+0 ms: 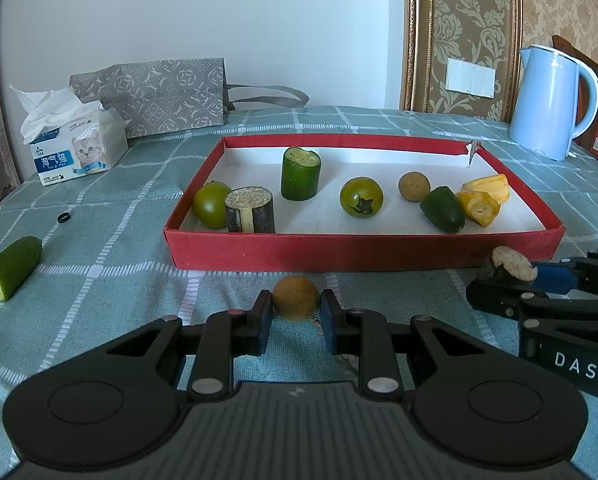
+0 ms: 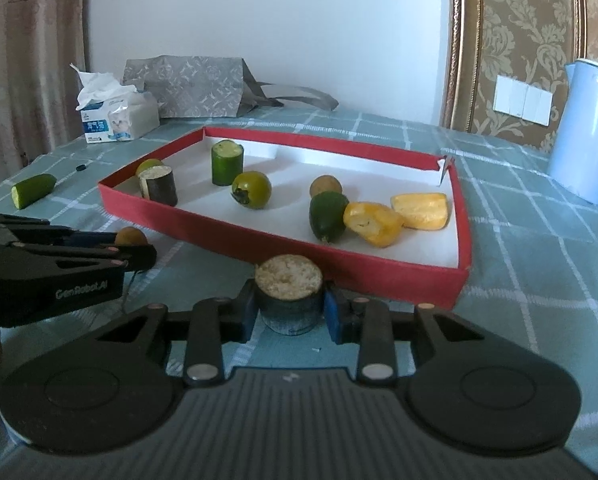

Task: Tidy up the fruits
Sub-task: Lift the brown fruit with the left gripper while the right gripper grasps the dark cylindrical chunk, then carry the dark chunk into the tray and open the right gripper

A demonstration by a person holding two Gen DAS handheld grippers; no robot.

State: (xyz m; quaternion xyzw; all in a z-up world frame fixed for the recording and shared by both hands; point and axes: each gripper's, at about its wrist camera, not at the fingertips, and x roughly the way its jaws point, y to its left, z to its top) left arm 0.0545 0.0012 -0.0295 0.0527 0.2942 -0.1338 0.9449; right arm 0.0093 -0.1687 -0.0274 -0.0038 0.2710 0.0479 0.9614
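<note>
My left gripper (image 1: 296,312) is shut on a round brown longan (image 1: 295,298), just in front of the red tray (image 1: 339,250). My right gripper (image 2: 289,310) is shut on a dark sugarcane piece (image 2: 289,294) with a pale cut top, at the tray's near edge. The tray (image 2: 259,246) holds two green tomatoes (image 1: 361,197), a cucumber piece (image 1: 301,174), another sugarcane piece (image 1: 250,210), a longan (image 1: 414,186), a green cucumber end (image 1: 443,209) and two yellow jackfruit pieces (image 1: 479,207). A loose cucumber piece (image 1: 13,267) lies on the cloth at the left.
A tissue pack (image 1: 75,148) and a grey patterned bag (image 1: 155,96) stand at the back left. A pale blue kettle (image 1: 549,102) stands at the back right. A small black ring (image 1: 63,217) lies on the checked tablecloth (image 1: 119,216).
</note>
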